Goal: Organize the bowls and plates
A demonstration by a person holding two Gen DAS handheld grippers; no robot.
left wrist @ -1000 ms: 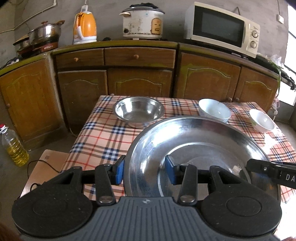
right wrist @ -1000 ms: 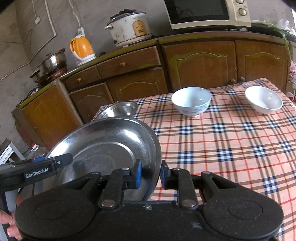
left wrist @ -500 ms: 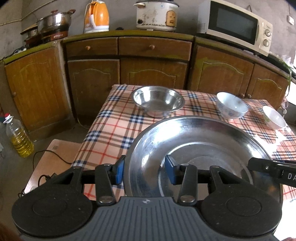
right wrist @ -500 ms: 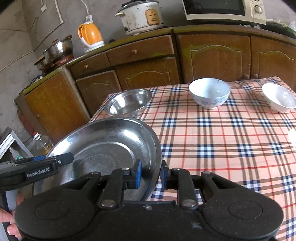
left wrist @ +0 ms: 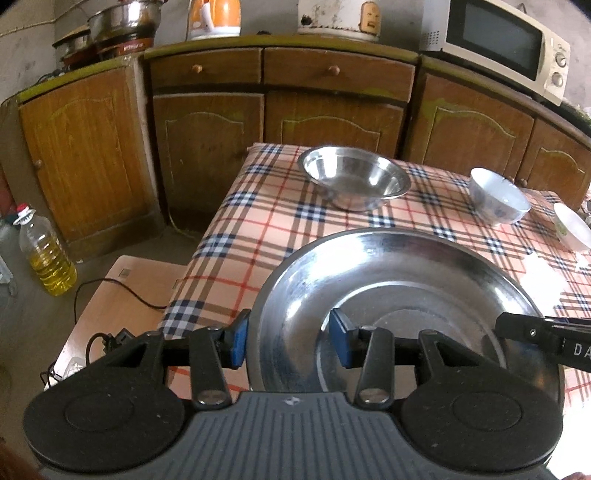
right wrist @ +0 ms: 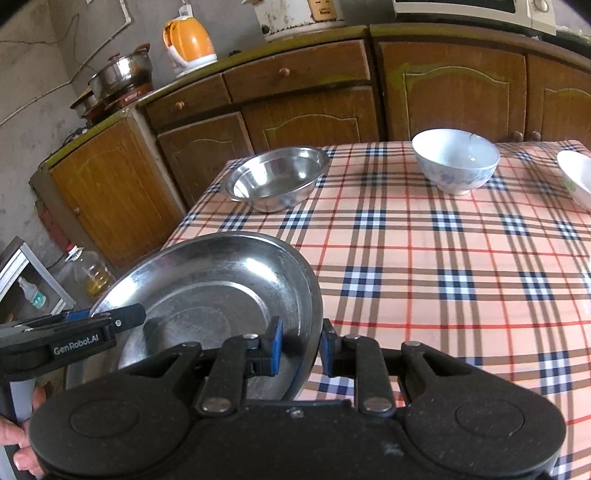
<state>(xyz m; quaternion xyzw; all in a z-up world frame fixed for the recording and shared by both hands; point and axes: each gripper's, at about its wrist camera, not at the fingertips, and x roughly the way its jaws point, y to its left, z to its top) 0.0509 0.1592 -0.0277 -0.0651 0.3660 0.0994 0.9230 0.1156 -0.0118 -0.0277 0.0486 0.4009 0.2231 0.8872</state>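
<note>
A large steel plate (left wrist: 399, 280) hangs over the near left corner of the plaid-clothed table (left wrist: 266, 221), held by both grippers. My left gripper (left wrist: 290, 343) is shut on its left rim, one blue pad outside and one inside. My right gripper (right wrist: 301, 347) is shut on the plate's (right wrist: 207, 280) right rim. Farther back on the table (right wrist: 443, 266) stands a steel bowl (left wrist: 354, 181) (right wrist: 277, 177). A white bowl with a blue pattern (left wrist: 498, 195) (right wrist: 454, 158) sits to its right, and a plain white bowl (left wrist: 570, 225) (right wrist: 576, 177) sits at the right edge.
Brown cabinets (left wrist: 207, 147) stand behind the table, with a microwave (left wrist: 498, 44), a rice cooker (left wrist: 340, 18), an orange kettle (right wrist: 188, 44) and a pot (right wrist: 122, 70) on top. On the floor to the left are an oil bottle (left wrist: 46, 254) and a low wooden board (left wrist: 118, 295) with a cable.
Both grippers have carried the plate forward and down toward the table. The bowls and cabinets look nearer and higher in the views. The grips on the rim are unchanged.
</note>
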